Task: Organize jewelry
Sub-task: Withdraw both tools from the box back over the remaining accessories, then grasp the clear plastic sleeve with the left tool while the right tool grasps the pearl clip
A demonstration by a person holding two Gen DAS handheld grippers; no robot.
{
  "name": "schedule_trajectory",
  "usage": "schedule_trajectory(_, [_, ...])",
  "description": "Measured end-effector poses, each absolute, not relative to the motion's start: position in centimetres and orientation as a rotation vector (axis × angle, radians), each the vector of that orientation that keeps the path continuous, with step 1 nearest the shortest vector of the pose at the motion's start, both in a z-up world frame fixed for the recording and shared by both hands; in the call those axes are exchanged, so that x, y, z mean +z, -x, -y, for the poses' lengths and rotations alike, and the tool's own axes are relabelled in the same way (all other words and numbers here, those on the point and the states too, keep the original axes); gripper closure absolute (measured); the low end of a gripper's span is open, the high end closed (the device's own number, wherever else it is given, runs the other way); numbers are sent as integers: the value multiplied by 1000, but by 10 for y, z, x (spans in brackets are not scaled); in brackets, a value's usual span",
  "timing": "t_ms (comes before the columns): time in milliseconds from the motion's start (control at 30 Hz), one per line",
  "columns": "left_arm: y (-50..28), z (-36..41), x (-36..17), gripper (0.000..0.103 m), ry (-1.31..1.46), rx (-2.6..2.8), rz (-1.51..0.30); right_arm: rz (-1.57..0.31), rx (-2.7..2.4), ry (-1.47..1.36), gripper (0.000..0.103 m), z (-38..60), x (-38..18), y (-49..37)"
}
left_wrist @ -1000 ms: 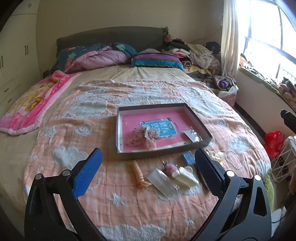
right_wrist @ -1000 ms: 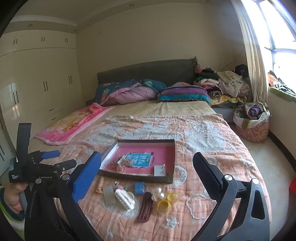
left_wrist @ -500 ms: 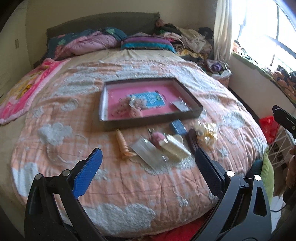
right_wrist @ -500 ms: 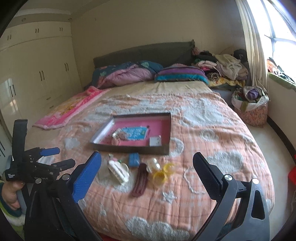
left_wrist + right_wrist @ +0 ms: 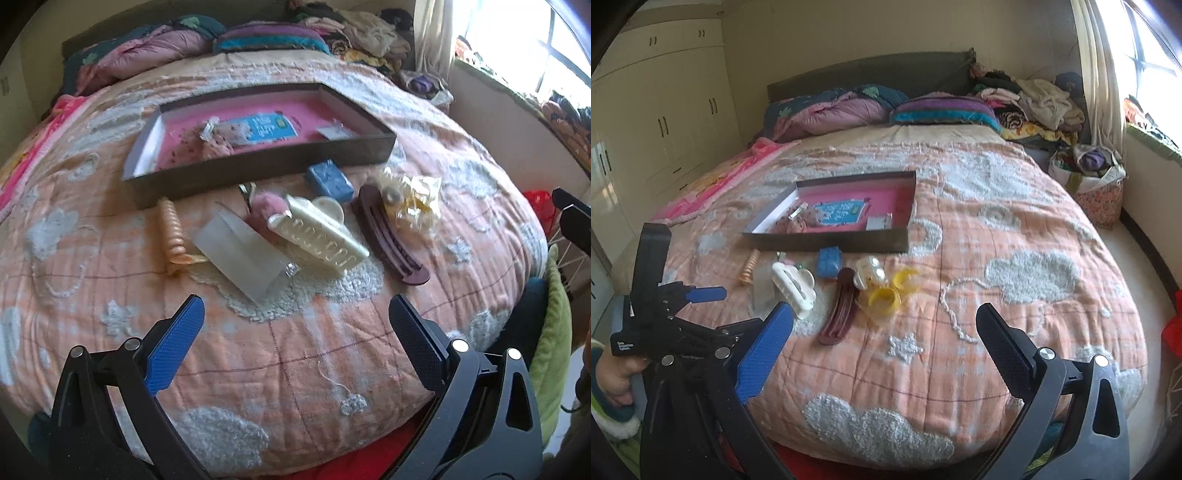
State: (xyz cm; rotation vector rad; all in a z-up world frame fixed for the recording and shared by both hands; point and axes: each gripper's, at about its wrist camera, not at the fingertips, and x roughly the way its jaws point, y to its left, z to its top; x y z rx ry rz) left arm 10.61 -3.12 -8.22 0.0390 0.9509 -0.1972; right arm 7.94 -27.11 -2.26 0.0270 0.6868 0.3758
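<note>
Both cameras have closed in on the bed since the earlier frames, left gripper (image 5: 295, 325) dropping lowest over the loose pile. Both tongs spread wide, nothing pinched; right gripper (image 5: 884, 332) hangs back over the quilt (image 5: 1015, 236). Items sit just in front of the tray (image 5: 258, 168): white claw clip (image 5: 319, 236), frosted pouch (image 5: 240, 251), coiled hair tie (image 5: 171, 230), blue box (image 5: 328, 181), maroon clip (image 5: 388, 236). Likely all light; claw clip rigid, grab across its long body; pouch probably slick and floppy, pinch an edge. Soft quilt will give under pressure. Left view shows pink pompom (image 5: 267, 208) behind the clip and pouch detail; right view alone shows yellow rings (image 5: 886, 295), pearl piece (image 5: 870, 275), and the person's hand (image 5: 617, 376) holding the left tool.
</note>
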Motion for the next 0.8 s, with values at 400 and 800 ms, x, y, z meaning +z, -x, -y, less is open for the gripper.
schedule_trajectory(400, [-128, 32, -105, 13, -21, -177, -976, -764, 375, -66, 4, 276, -53, -109])
schedule_trajectory(800, [-148, 10, -109, 50, 55, -126, -964, -782, 492, 71, 25, 227, -57, -155])
